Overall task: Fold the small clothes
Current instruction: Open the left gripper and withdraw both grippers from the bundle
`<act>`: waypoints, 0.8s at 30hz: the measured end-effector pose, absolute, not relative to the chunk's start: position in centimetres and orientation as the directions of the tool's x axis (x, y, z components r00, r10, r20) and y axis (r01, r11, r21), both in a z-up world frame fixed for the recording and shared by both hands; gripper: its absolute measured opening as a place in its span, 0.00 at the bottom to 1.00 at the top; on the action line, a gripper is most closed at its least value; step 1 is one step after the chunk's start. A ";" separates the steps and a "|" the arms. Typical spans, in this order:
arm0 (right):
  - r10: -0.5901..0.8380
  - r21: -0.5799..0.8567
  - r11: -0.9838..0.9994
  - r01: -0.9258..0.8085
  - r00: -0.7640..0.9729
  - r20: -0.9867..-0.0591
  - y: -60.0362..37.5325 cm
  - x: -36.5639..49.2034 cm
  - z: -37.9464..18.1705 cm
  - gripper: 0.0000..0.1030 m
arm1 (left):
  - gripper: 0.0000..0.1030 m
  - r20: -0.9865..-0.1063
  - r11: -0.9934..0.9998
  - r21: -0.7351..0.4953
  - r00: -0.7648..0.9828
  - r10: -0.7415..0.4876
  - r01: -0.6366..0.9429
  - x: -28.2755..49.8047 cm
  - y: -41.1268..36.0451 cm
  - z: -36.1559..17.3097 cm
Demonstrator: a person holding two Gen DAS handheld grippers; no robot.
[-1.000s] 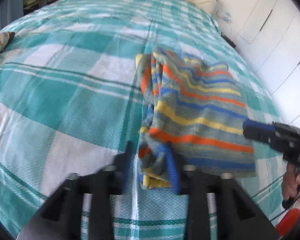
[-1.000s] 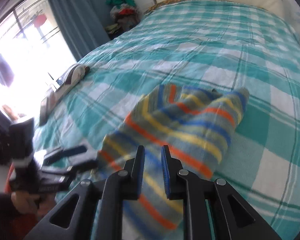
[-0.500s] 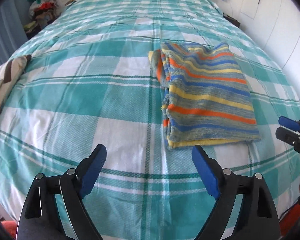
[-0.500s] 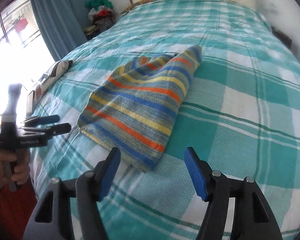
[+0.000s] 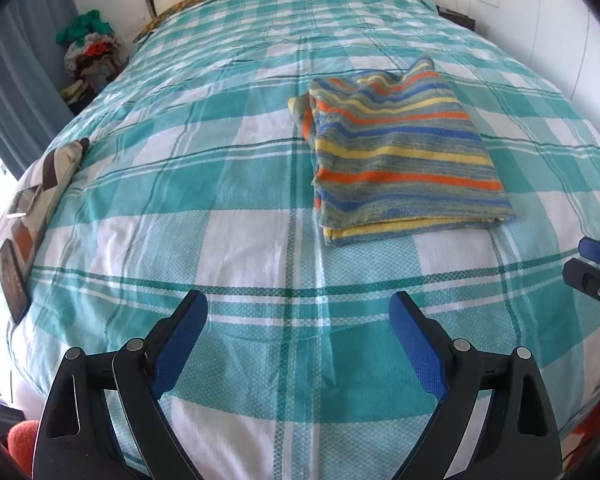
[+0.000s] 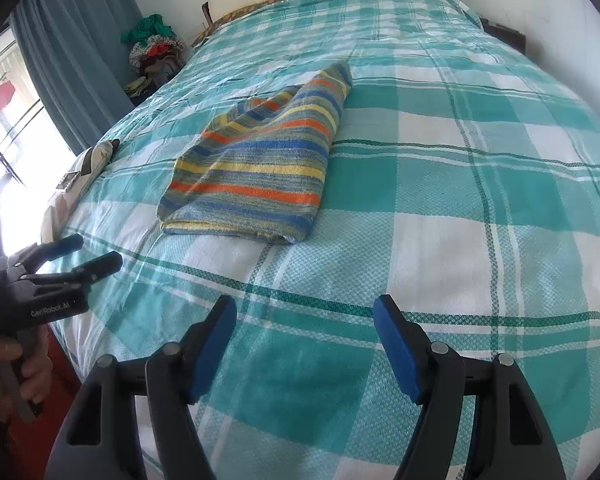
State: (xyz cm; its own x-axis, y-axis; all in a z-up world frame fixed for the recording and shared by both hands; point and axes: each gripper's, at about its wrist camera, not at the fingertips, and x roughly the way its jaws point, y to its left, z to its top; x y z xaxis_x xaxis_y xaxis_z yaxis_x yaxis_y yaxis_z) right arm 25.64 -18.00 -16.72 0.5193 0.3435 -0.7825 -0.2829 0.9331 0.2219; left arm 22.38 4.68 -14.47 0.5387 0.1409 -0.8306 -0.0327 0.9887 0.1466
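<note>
The left hand-held gripper (image 5: 298, 344) hangs over the near edge of the bed (image 5: 228, 240), its blue-padded jaws spread wide with nothing between them. The right hand-held gripper (image 6: 305, 346) is likewise spread wide and empty, over the same near part of the bed. In the left wrist view the tip of the right hand-held gripper shows at the right edge; in the right wrist view the left hand-held gripper sits at the left edge, off the side of the bed, gripped by a hand (image 6: 8, 376).

Beyond both, toward the middle of the bed, lies the striped garment (image 5: 400, 156), folded into a flat rectangle on the teal-and-white checked cover. It is apart from both grippers, touching neither. From the left hand-held gripper it lies ahead and to the right; from the right one, ahead and to the left (image 6: 260, 164). Its folded edge faces the near side of the bed, and a narrower corner points toward the head of the bed.

On the left side of the bed rests a patterned cushion (image 5: 40, 196). Past the far left corner of the bed sits a pile of clothes (image 5: 90, 60), next to a blue curtain (image 6: 76, 52).
</note>
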 end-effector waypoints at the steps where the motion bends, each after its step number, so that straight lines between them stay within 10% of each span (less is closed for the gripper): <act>1: 0.344 0.221 0.933 -0.285 0.521 -0.781 -17.9 25.5 -16.7 0.69 | 0.90 -0.831 0.989 0.147 0.538 0.141 -0.032 22.3 4.7 -14.5; 11: 0.339 0.203 0.930 -0.308 0.500 -0.797 -17.2 24.8 -17.7 0.69 | 0.90 -0.851 0.992 0.123 0.511 0.123 -0.034 21.9 5.1 -16.2; 24: 0.417 0.315 0.908 -0.277 0.507 -0.754 -18.7 26.7 -17.7 0.69 | 0.90 -0.829 0.958 -0.287 0.505 -0.239 -0.018 30.0 9.7 -15.4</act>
